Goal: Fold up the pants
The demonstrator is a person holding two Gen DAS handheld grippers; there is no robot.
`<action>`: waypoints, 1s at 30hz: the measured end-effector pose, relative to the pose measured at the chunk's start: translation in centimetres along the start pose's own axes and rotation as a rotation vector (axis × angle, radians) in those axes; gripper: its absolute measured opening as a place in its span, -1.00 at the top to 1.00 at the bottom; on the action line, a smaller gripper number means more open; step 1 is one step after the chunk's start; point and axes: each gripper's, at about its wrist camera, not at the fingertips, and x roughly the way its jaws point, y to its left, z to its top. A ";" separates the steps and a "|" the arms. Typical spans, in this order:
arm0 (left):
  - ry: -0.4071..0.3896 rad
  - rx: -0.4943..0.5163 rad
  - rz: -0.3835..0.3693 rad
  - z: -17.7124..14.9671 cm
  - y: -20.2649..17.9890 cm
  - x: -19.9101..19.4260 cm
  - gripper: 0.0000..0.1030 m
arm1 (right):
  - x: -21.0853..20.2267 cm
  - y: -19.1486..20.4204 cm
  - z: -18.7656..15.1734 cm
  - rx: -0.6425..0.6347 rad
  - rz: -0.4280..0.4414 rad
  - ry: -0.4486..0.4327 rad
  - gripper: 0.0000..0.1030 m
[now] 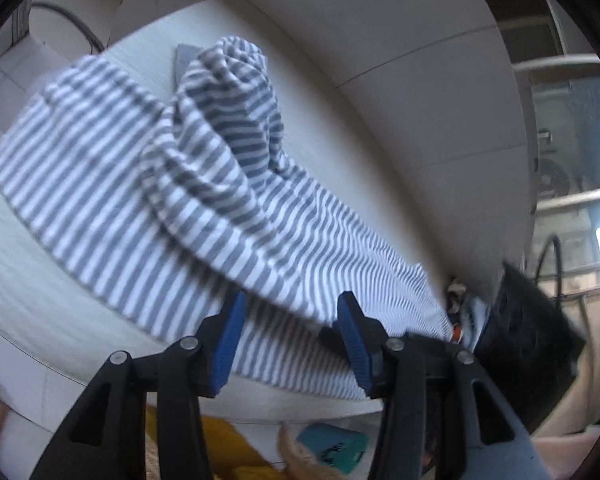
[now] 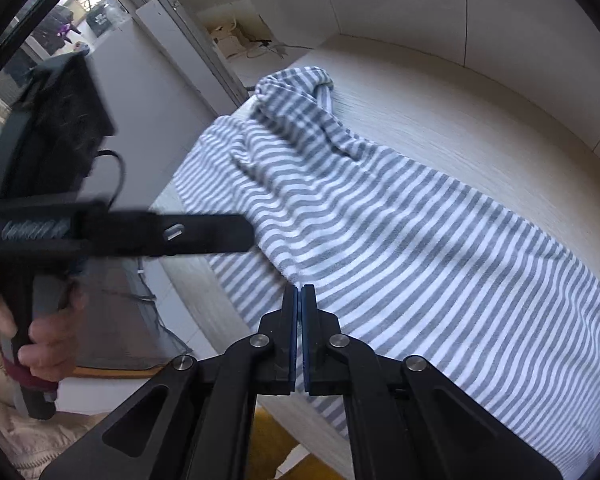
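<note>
Lying spread across the pale wood-grain bench (image 2: 440,128): grey-and-white striped pants (image 2: 380,216), reaching from the near edge toward the far end, one leg bunching and twisting into a rumpled heap there (image 2: 300,84). Seen from the left wrist view as well, pants (image 1: 204,184) draping over the bench (image 1: 40,304), with an upper layer folding over a flatter lower layer and a raised, crumpled hump at the far end.

Hovering at the near hem of the cloth: left hand-held gripper (image 1: 290,320), blue pads standing well apart, wide open, with the fabric edge lying between and just beyond them, nothing clamped. Showing again in the right wrist view as a blurred black bar (image 2: 172,236), reaching in over the bench edge toward the pants, held by the person's left hand (image 2: 48,336) wrapping around the handle.

Sitting over the near part of the pants: right hand-held gripper (image 2: 299,300), pads pressing together with only a thin slit between them. Tips meeting right at a fold of the striped cloth; whether any fabric is actually pinched, cannot tell.

Standing behind the bench: a plain pale wall (image 1: 400,80). Lying below the bench edge: something yellow (image 1: 228,448) and a teal object (image 1: 334,450). Showing beyond the far end of the bench: loose cables (image 2: 260,46).
</note>
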 end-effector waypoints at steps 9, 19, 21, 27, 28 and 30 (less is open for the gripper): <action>0.055 -0.060 0.001 0.2 -1.4 3.5 0.03 | -0.1 2.1 -1.5 0.022 0.023 -0.041 0.94; 0.030 -0.040 0.073 0.5 -1.5 4.1 0.79 | 1.1 3.9 -2.0 -0.054 -0.084 -0.026 0.94; 0.015 -0.025 0.079 0.6 -1.6 3.6 0.81 | 1.3 3.9 -2.1 -0.051 -0.103 -0.026 0.94; -0.042 0.006 0.099 0.9 -2.2 2.1 0.85 | 1.0 3.0 -2.5 -0.011 -0.136 -0.022 0.76; -0.047 0.007 0.101 1.0 -2.2 2.0 0.85 | 0.7 2.9 -2.7 -0.007 -0.144 -0.024 0.75; -0.057 0.006 0.101 1.2 -2.2 1.6 0.86 | 0.1 2.4 -3.0 0.007 -0.164 -0.030 0.68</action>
